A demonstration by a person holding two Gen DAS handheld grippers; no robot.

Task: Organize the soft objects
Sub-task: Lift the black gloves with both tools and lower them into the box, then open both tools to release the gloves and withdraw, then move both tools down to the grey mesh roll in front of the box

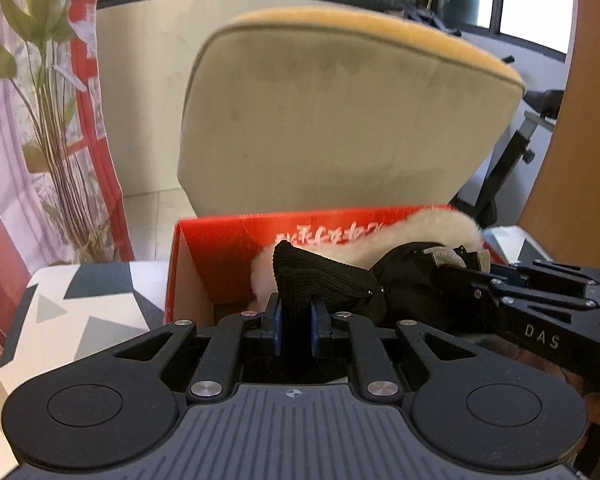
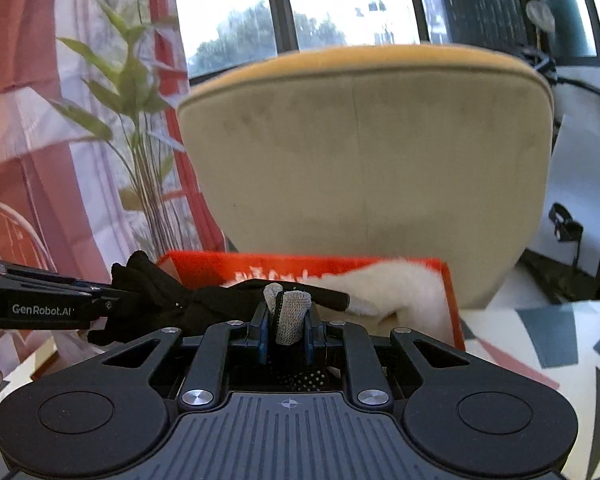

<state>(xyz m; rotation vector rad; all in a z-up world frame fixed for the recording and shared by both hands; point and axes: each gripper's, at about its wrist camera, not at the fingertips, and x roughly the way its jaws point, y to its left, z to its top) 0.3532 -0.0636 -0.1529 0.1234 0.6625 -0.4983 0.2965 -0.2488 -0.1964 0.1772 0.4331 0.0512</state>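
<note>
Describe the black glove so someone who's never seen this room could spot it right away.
Find the big beige chair back; just before it sits a red box with white fleece inside. Stretched above that box between the left gripper and right gripper is the black glove, knitted, with grey fingertips.

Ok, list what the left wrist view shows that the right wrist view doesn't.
Left wrist only: the left hand-held gripper shut on the black knit glove's cuff, and black stand legs at right.
Right wrist only: the right hand-held gripper shut on the glove's grey fingertips, and a white wire chair at left.
Both: the red box, white fleece, beige cushion, plant.
</note>
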